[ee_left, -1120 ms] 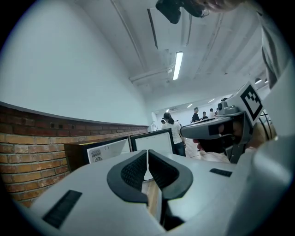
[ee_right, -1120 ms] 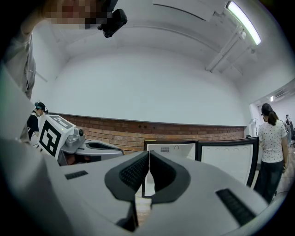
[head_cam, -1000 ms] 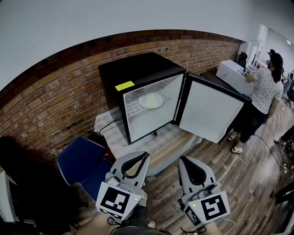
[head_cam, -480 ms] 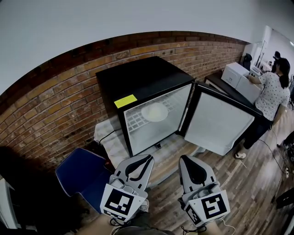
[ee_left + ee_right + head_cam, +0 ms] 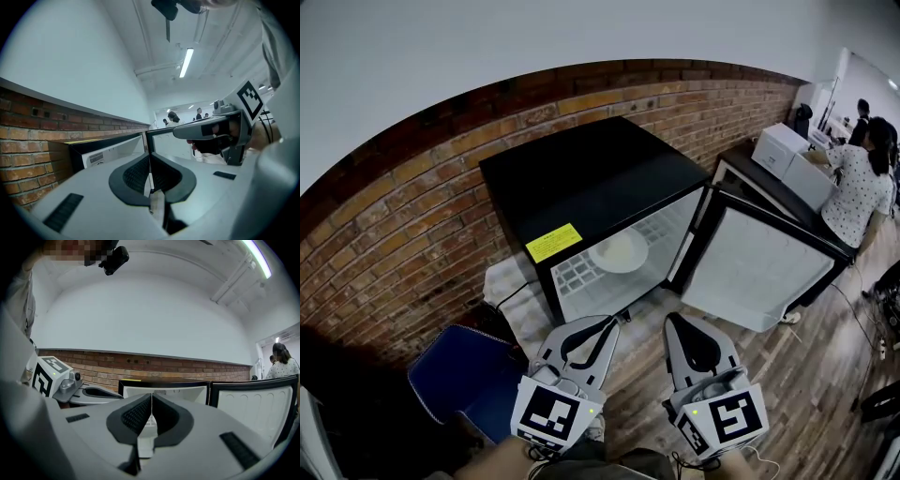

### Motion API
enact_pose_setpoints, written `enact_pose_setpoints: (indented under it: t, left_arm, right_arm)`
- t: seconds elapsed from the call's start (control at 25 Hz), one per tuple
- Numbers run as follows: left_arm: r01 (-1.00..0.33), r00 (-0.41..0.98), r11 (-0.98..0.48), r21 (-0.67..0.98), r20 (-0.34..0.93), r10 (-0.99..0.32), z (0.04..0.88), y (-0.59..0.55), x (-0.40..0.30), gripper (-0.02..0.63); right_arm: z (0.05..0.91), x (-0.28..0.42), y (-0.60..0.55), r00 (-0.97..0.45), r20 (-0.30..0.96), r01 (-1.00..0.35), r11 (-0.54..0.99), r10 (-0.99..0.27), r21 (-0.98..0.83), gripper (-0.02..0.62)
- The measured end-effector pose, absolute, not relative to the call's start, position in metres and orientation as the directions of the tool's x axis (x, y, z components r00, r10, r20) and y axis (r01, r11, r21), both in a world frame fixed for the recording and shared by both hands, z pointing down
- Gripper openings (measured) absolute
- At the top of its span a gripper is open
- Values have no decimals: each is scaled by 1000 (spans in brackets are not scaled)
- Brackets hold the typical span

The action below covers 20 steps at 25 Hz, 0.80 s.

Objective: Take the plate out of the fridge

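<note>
A small black fridge (image 5: 581, 192) stands against the brick wall with its door (image 5: 764, 272) swung open to the right. Inside, a white plate (image 5: 619, 251) lies on a white wire shelf (image 5: 574, 275). My left gripper (image 5: 613, 322) and right gripper (image 5: 669, 320) hover side by side in front of the fridge, below its opening and apart from it. Both are shut with nothing between the jaws. In the right gripper view the fridge (image 5: 161, 391) sits straight ahead behind the shut right gripper (image 5: 151, 397). The left gripper (image 5: 149, 156) points at the door's edge (image 5: 148, 143).
A blue chair (image 5: 464, 380) stands to the left of the fridge, near the left gripper. A person (image 5: 862, 183) stands at a counter with a white appliance (image 5: 780, 148) at the far right. The floor (image 5: 806, 375) is wood planks.
The view has moved closer to the fridge and looks down more on its top. The plate now sits nearer the grippers. Both grippers stay shut.
</note>
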<state>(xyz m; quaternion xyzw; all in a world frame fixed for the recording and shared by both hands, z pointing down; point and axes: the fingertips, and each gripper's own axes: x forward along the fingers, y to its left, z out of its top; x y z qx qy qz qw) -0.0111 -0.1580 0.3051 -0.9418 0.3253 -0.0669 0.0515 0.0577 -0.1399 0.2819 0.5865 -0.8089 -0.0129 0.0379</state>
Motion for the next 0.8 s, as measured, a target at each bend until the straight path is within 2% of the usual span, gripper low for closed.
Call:
enact_pose_setpoints:
  t: [0.48, 0.8]
  left_arm:
    - [-613, 773, -779, -132, 100, -626, 313, -203, 5, 25]
    - [-655, 736, -743, -137, 110, -668, 319, -224, 20, 25]
  right_arm:
    - [301, 75, -197, -319, 92, -948, 318, -943, -25, 29]
    - [317, 95, -233, -362, 99, -923, 342, -927, -174, 29]
